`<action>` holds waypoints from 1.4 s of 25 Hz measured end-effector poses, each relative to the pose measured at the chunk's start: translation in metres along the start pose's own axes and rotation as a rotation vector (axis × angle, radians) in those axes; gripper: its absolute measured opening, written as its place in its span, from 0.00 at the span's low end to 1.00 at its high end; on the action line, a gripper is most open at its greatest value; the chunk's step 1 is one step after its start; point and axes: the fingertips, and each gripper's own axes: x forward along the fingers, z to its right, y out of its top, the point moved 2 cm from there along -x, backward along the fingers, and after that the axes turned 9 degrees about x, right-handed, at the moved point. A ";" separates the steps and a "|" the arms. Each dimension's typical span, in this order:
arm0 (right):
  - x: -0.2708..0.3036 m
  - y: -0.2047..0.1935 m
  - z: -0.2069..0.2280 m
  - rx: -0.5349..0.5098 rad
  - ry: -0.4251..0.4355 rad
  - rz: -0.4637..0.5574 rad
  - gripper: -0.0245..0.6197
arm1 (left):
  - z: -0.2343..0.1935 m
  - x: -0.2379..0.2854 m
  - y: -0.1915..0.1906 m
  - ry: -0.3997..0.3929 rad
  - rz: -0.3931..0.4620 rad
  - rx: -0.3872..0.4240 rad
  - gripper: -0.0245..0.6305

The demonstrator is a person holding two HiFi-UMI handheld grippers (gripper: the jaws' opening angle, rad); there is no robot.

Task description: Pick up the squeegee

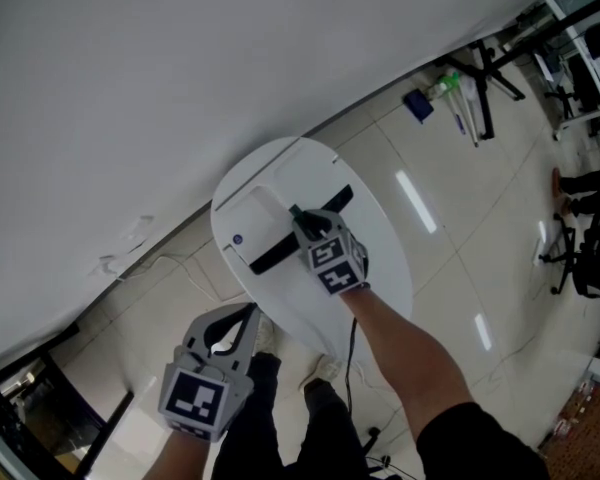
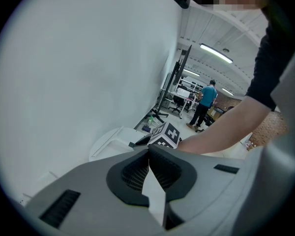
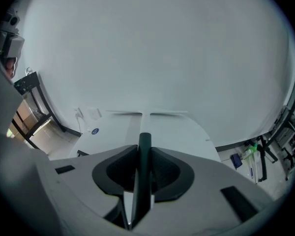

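The right gripper (image 1: 306,224) reaches over the round white worktop (image 1: 382,260), its fingers closed tight on the dark green handle of the squeegee (image 1: 276,253). In the right gripper view the handle (image 3: 144,149) stands upright, pinched between both pads. The black blade runs from 8 o'clock to 2 o'clock across the worktop's middle; whether it touches the surface cannot be told. The left gripper (image 1: 236,320) hangs off the worktop at its 7 o'clock, above the floor, fingers (image 2: 160,168) pressed together with nothing between them.
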 end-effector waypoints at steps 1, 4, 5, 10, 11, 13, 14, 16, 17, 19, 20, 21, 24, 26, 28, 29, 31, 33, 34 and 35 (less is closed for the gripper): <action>-0.002 0.002 -0.001 -0.001 0.002 0.005 0.19 | 0.001 0.000 0.001 0.000 0.002 0.000 0.03; -0.012 0.008 -0.003 -0.001 0.006 0.018 0.19 | 0.002 -0.002 0.006 0.000 0.009 0.003 0.03; -0.016 0.010 -0.003 0.001 0.007 0.023 0.18 | 0.003 -0.002 0.008 0.001 0.011 0.005 0.03; -0.037 0.014 -0.009 0.014 0.021 0.036 0.18 | 0.008 -0.007 0.023 0.008 0.034 0.023 0.03; -0.042 0.013 -0.010 0.015 0.024 0.037 0.18 | 0.010 -0.008 0.025 0.009 0.038 0.026 0.03; -0.055 0.012 -0.014 0.021 0.026 0.043 0.18 | 0.015 -0.013 0.030 0.012 0.046 0.032 0.03; -0.063 0.012 -0.016 0.026 0.028 0.048 0.18 | 0.019 -0.016 0.033 0.014 0.050 0.035 0.03; -0.083 0.012 -0.019 0.037 0.029 0.060 0.18 | 0.025 -0.022 0.038 0.020 0.056 0.043 0.03; -0.095 0.012 -0.021 0.042 0.029 0.067 0.18 | 0.029 -0.026 0.040 0.024 0.058 0.048 0.03; -0.122 0.012 -0.023 0.049 0.023 0.079 0.18 | 0.037 -0.035 0.046 0.032 0.063 0.059 0.03; -0.136 0.012 -0.025 0.055 0.019 0.086 0.18 | 0.042 -0.040 0.049 0.035 0.067 0.067 0.03; -0.153 0.011 -0.026 0.062 0.015 0.094 0.18 | 0.047 -0.046 0.052 0.039 0.070 0.076 0.03; -0.209 0.007 -0.031 0.080 -0.001 0.118 0.18 | 0.071 -0.066 0.061 0.043 0.081 0.104 0.03; -0.248 0.005 -0.034 0.086 -0.016 0.137 0.18 | 0.089 -0.080 0.067 0.040 0.086 0.126 0.03; -0.287 0.002 -0.036 0.091 -0.034 0.155 0.18 | 0.109 -0.095 0.072 0.035 0.094 0.152 0.03; -0.307 -0.001 -0.038 0.092 -0.041 0.164 0.18 | 0.120 -0.102 0.074 0.034 0.099 0.162 0.03; -0.348 -0.008 -0.043 0.090 -0.049 0.185 0.18 | 0.143 -0.119 0.077 0.036 0.111 0.178 0.03; -0.389 -0.018 -0.047 0.093 -0.056 0.212 0.18 | 0.169 -0.135 0.080 0.037 0.120 0.202 0.03; -0.408 -0.024 -0.048 0.096 -0.061 0.227 0.18 | 0.182 -0.142 0.081 0.038 0.124 0.218 0.03; -0.426 -0.030 -0.049 0.097 -0.066 0.241 0.18 | 0.194 -0.149 0.081 0.041 0.130 0.232 0.03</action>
